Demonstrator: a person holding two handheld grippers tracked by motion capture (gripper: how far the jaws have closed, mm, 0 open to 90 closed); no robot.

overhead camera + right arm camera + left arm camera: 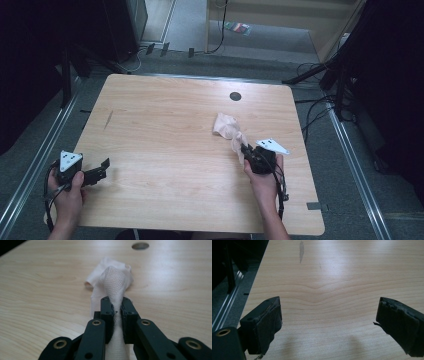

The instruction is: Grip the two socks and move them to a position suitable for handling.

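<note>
Pinching a pale cloth (113, 281) toward the right edge of the table (165, 135), the right gripper (116, 305) raises one end.

Its fingers (107, 312) press together on a bunched fold, while the rest of the fabric trails on the wood short of the dark round hole (235, 96). The left gripper (328, 315) waits near the front-left corner, fingers spread on nothing. The hold takes in little fabric (thin, loose weave), so a quick pull might slip it free.

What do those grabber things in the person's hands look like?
Both the left gripper and the right gripper are black, each with two chunky jaws, brass-ringed screw holes, a grey three-cornered plate on top and a black cable trailing back. The forearms are bare, no sleeves.
</note>
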